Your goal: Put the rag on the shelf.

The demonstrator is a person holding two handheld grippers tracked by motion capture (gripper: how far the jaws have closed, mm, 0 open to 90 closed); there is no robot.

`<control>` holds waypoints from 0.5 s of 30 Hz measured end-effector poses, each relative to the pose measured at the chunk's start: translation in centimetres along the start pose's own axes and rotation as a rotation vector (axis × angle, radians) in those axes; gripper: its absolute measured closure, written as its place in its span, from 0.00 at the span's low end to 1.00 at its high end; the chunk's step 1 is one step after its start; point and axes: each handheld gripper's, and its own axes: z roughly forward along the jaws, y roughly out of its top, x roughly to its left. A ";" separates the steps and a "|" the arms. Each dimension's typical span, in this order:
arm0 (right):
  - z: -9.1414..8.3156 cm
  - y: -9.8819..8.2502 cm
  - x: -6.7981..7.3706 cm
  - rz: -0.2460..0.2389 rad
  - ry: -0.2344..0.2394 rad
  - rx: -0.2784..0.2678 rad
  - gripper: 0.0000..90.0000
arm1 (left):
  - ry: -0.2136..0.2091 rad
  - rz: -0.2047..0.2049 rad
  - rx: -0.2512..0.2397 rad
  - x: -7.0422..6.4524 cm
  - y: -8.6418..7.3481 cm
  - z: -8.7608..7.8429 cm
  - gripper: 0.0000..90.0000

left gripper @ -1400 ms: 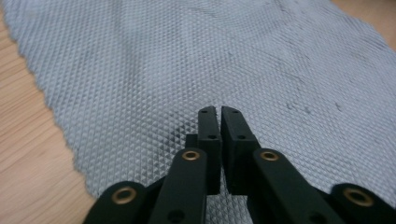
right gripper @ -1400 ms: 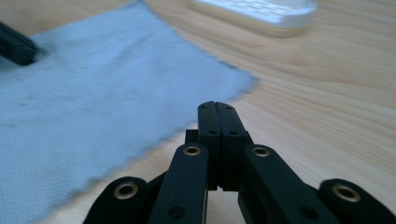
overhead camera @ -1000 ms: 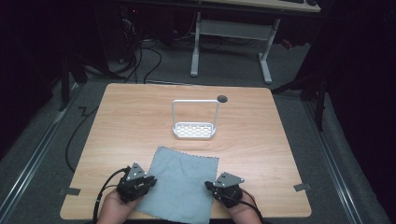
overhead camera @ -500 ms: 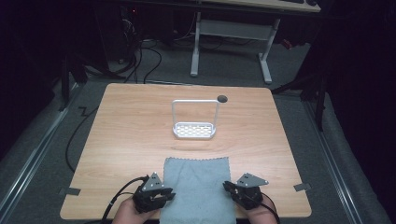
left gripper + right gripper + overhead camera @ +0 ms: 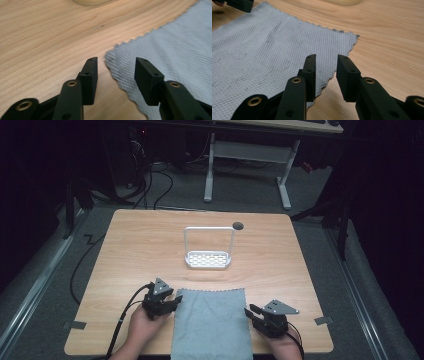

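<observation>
Cloth (image 5: 211, 325), grey-blue, waffle-textured, pinked zigzag edges; lies flat on the near half of the wooden table (image 5: 135, 250), its near end running off the bottom of the high view; white wire rack (image 5: 208, 249) stands apart beyond it, mid-table.

Left gripper (image 5: 161, 302) sits at the cloth's far-left corner; in the left gripper view its jaws stand apart with that corner (image 5: 112, 56) in the gap, nothing pinched. Right gripper (image 5: 261, 315) rests just beside the right edge; in the right gripper view its jaws are likewise parted, straddling the scalloped edge (image 5: 329, 78), one jaw over fabric, the other over bare wood; not clamped.

Handling, judged: light, limp, thin; no stiffness, so it will drape and fold from wherever it is lifted; textured weave should give the pads fair friction; not fragile. One-point lift would let it bunch; two points keep it spread.

Grip sites, judged: corners or edge margin, jaws low enough to get under a single layer; the flat lie makes catching the edge the tricky part, wood giving no clearance beneath.
</observation>
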 end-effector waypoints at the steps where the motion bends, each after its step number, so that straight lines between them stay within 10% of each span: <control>1: 0.0 0.0 -0.1 0.005 0.002 -0.004 0.76 | -0.005 -0.010 -0.008 0.1 0.1 0.2 0.63; 15: 6.0 4.0 -2.1 0.032 -0.086 0.075 0.59 | -0.019 -0.019 -0.024 -0.3 0.2 0.8 0.98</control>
